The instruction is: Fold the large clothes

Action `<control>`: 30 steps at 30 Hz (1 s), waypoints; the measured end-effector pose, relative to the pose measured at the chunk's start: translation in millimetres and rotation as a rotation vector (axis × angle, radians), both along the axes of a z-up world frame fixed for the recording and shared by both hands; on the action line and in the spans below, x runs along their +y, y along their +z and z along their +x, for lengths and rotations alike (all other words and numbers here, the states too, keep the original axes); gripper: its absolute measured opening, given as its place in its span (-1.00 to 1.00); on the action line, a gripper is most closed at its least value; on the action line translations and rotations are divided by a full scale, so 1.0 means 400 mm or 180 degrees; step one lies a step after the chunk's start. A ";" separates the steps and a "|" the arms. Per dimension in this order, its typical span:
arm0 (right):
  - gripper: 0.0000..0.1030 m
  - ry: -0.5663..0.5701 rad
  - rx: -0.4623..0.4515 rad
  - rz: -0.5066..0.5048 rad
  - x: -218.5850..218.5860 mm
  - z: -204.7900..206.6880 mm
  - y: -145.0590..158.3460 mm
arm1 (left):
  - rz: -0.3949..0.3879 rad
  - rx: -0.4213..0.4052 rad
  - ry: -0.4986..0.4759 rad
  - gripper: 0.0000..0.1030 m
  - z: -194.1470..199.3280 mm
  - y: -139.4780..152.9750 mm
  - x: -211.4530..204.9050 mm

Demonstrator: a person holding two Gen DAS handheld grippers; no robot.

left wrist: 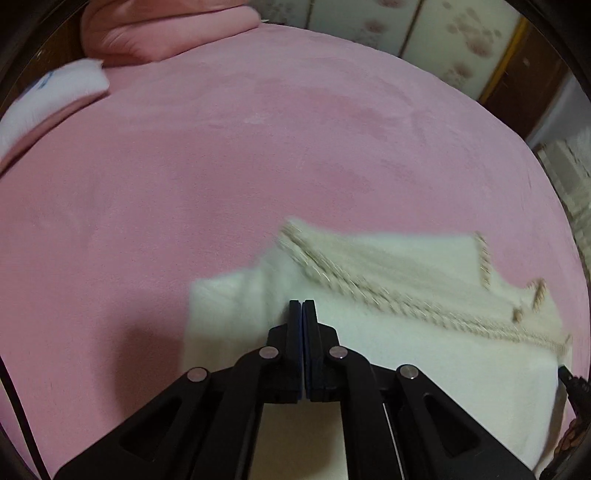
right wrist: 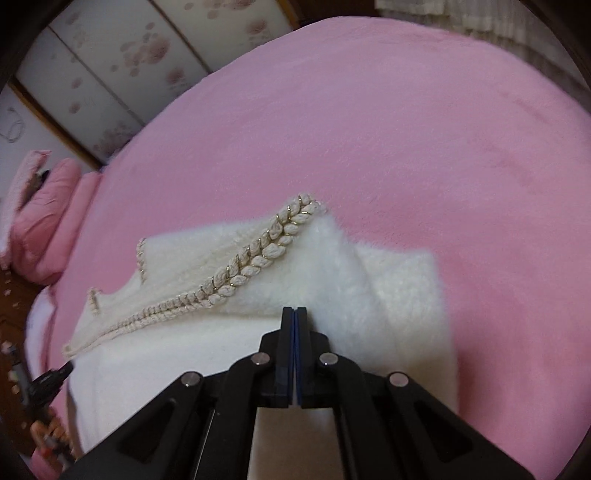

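One white fluffy garment [right wrist: 369, 291] lies folded on the pink bed [right wrist: 369, 129], towards its near edge, with one thick braided trim [right wrist: 251, 266] running diagonally across the top layer (gold thread shows in the braid in the right wrist view). Two grippers hover over it, one per camera. The left gripper [left wrist: 302, 303] has its fingers clenched together, tips over the cloth; whether any fabric is pinched between them cannot be told. The right gripper [right wrist: 294, 310] is likewise clenched, and the same doubt applies. At the bed's far left corner sit one pink pillow [left wrist: 155, 26] and one white cushion [left wrist: 55, 96]. Floral panels [left wrist: 436, 33] stand beyond the far edge.
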State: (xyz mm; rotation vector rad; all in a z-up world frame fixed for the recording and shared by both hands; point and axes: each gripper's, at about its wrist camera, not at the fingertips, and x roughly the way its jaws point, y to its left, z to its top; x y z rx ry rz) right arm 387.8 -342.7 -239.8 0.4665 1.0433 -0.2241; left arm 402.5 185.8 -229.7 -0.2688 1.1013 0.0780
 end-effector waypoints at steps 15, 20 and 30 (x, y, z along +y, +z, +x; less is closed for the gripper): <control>-1.00 0.0831 0.0110 0.1805 0.383 -0.115 -0.069 | -0.1272 0.0565 -0.0764 -0.94 -0.191 -0.049 -0.359; -1.00 0.0868 0.0329 0.1793 0.390 -0.086 -0.094 | -0.0801 0.0732 -0.0830 -0.94 -0.209 -0.054 -0.425; -1.00 0.1078 0.0475 0.1416 0.300 -0.073 -0.091 | -0.0324 0.0921 -0.0630 -0.98 -0.186 -0.051 -0.431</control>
